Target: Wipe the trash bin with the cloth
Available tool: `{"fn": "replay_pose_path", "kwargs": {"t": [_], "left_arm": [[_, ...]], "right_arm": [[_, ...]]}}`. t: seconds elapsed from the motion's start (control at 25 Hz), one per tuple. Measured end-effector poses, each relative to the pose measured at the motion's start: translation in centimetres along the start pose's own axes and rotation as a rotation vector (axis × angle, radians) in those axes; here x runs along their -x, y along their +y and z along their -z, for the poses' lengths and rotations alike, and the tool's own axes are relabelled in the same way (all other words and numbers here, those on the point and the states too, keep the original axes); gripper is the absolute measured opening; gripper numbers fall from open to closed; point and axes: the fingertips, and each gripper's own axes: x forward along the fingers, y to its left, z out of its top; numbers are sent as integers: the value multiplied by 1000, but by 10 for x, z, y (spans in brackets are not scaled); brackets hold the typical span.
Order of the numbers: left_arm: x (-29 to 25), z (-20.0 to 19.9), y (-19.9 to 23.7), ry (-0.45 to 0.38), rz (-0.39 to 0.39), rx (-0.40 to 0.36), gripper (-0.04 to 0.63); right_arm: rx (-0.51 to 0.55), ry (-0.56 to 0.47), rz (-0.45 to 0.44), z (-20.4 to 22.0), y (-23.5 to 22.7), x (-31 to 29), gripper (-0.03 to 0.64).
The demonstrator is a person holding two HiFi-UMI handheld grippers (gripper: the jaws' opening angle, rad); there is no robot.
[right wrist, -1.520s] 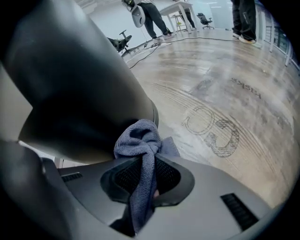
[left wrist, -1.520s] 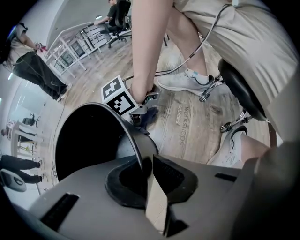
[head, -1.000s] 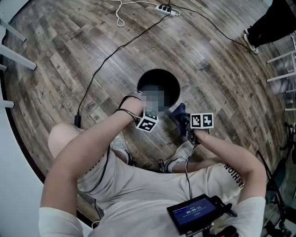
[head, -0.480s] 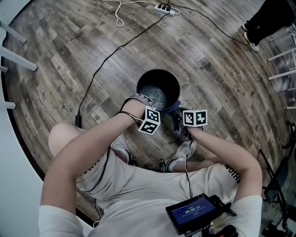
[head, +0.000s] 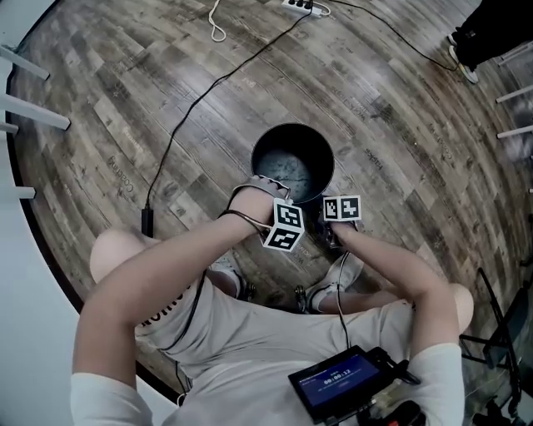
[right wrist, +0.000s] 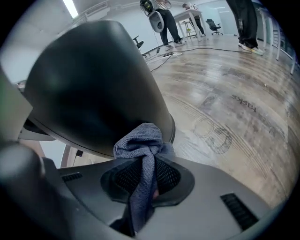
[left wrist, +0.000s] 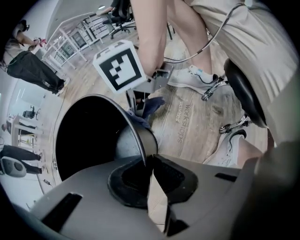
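Covering the room is a plank floor (head: 125, 83) of weathered grey-brown wood, crossed by a black cable (head: 176, 123) that is led up to a power strip (head: 304, 5); white furniture legs (head: 33, 108) are seen at the left edge. The word "workshops" (left wrist: 180, 123) is printed on the planks; other floor lettering cannot be read. The trash bin (head: 266, 154), dark and round, is stood on the floor in front of the person. Both forearms are stretched down to its near side. The left gripper (left wrist: 151, 171) is pointed straight down, its jaws just closed and clamped on the bin's rim. The right gripper (right wrist: 145, 183) is angled downward, its jaws clenched on the blue-grey cloth (right wrist: 140, 140), which is bunched against the bin's outer wall.
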Motion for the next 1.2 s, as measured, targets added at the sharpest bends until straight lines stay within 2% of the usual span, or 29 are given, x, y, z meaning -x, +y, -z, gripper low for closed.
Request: {"fn": "replay_pose_path", "kwargs": {"t": [0.2,0.32,0.48,0.56,0.72,0.88,1.08,1.2], "left_arm": [[1,-12,1,-49,10,10,36],[2,-20,-1,-95,15,20,35],[2,-21,-1,-118,10,10,37],[3,-23,-3,-134,11,2,37],[12,-22,1,-143,-18,-20,63],[13,-2,4,-95,-50,-47,105],[13,11,5,-73,-54,-27,112],[10,11,4,-59,-68,-47,112]], "right_arm": [[-64,-6,18,14,-26,-37,66],[-73,38,39,27,-43,-57,65],[-81,1,59,20,-42,-61,66],[-114,37,100,30,-41,-55,64],[-89,59,107,27,-30,-27,65],[-34,52,81,12,-14,20,66],[3,3,27,-11,15,91,66],[-5,-53,-15,-24,36,126,64]]}}
